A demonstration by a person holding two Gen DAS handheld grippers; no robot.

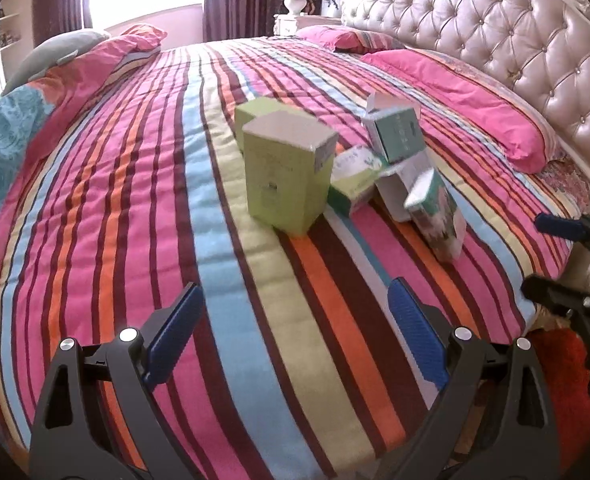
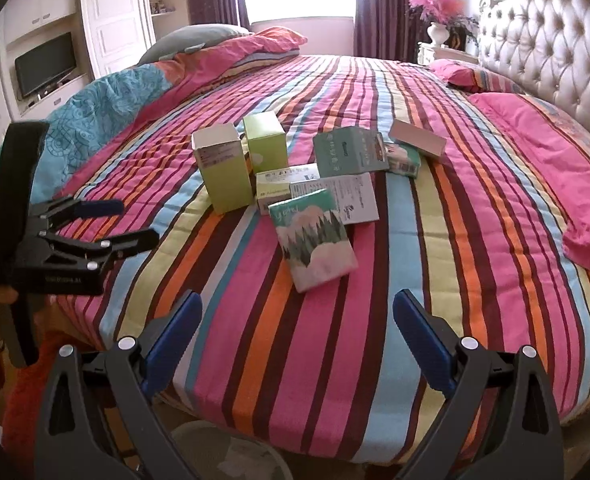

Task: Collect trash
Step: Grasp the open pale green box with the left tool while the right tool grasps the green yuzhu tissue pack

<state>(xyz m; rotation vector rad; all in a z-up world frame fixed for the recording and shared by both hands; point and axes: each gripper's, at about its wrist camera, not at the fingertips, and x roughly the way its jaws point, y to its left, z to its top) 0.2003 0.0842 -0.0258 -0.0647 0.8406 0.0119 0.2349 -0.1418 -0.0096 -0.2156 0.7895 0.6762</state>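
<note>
Several empty cartons lie in a cluster on the striped bedspread (image 2: pixel 415 280). A tall green box (image 1: pixel 285 176) stands upright, also in the right wrist view (image 2: pixel 225 172). A second green box (image 2: pixel 265 142) stands behind it. A tree-printed box (image 2: pixel 315 240) lies nearest the bed's edge, also in the left wrist view (image 1: pixel 437 216). A teal box (image 2: pixel 349 154) (image 1: pixel 395 136), a white box (image 2: pixel 351 198) and a small box (image 2: pixel 417 140) lie around them. My left gripper (image 1: pixel 295 320) (image 2: pixel 123 220) is open and empty, short of the boxes. My right gripper (image 2: pixel 297 324) (image 1: pixel 543 252) is open and empty over the bed's edge.
Pink pillows (image 2: pixel 555 168) and a tufted headboard (image 1: pixel 495 36) are at the right. A folded duvet (image 2: pixel 135 92) lies along the far left. A vase of pink flowers (image 2: pixel 439 12) stands on a nightstand. A white bin rim (image 2: pixel 231 452) shows below the bed edge.
</note>
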